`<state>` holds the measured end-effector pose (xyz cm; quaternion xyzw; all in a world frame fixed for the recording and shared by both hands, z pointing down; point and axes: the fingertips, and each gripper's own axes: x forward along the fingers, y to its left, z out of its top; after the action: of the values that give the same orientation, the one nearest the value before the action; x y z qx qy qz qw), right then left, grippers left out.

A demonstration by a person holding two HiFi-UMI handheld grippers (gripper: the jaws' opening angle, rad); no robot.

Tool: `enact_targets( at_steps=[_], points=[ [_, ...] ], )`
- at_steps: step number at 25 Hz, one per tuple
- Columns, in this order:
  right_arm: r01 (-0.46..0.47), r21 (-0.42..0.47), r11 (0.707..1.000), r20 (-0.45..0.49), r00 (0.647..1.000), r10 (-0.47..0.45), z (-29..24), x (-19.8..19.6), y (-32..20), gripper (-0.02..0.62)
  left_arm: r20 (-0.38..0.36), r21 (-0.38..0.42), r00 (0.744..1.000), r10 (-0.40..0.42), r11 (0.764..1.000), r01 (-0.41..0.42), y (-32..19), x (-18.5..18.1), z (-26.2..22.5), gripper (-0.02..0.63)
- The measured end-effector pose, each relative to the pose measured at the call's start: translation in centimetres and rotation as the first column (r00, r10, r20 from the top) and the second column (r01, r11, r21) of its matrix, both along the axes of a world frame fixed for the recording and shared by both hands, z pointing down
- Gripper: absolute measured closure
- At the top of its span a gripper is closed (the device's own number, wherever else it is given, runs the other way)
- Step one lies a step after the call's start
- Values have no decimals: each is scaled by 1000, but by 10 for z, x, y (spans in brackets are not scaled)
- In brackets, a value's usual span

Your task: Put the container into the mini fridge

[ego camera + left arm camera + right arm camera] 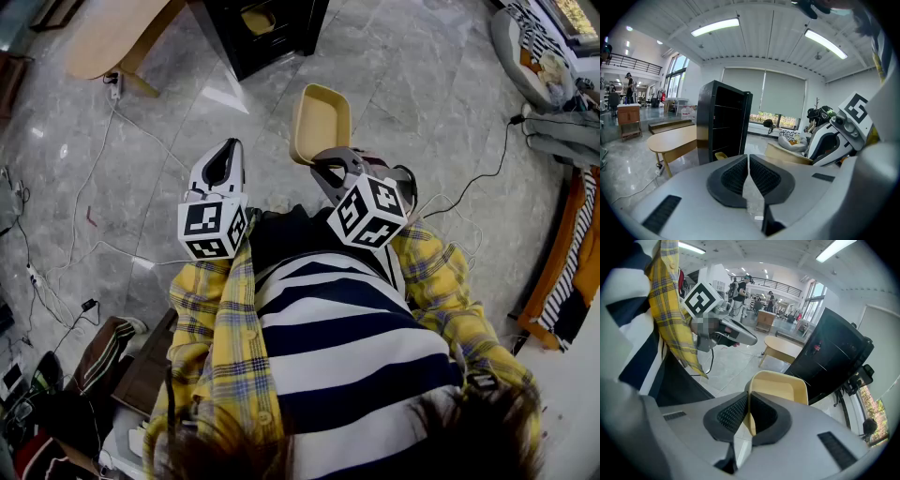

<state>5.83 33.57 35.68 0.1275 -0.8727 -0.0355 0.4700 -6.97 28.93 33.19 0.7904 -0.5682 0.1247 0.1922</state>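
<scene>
Right gripper view: the right gripper [747,409] clamps the near rim of the beige plastic container [783,389], held in the air short of the black mini fridge [834,355]. It is probably light, stiff and smooth, so a rim hold suits. The left gripper [748,172] is closed and empty.

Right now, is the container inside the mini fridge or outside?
Outside: right claw holds the container's rim, away from the mini fridge.

You have no words, numbers, brand names or labels to read in any of these views. The only printed marks are black-and-white square patterns on the left marker cube [213,231] and the right marker cube [368,213], and they spell nothing
</scene>
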Motion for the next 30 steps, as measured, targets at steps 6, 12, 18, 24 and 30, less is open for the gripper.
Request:
enact_targets(
  at_steps=[6, 12, 18, 24, 30],
  points=[
    [-31, -12, 999, -6, 1000, 31, 6, -7, -4, 554, -15, -15, 1000, 26, 1000, -26, -6, -7, 7, 581],
    [-69, -41, 997, -9, 998, 69, 9, -15, -7, 554, -46, -29, 997, 54, 998, -55, -12, -12, 18, 581],
    [-85, -49, 995, -44, 996, 83, 19, -22, -7, 554, -65, -43, 994, 93, 994, -96, -15, -18, 28, 581],
    [-74, -60, 995, -67, 995, 70, 24, -18, -3, 554, -78, -64, 992, 100, 992, -105, -18, -12, 37, 581],
    [-62, -73, 995, -62, 996, 57, 31, -8, -28, 554, -84, -66, 994, 70, 995, -76, -36, -6, 36, 581]
  ],
)
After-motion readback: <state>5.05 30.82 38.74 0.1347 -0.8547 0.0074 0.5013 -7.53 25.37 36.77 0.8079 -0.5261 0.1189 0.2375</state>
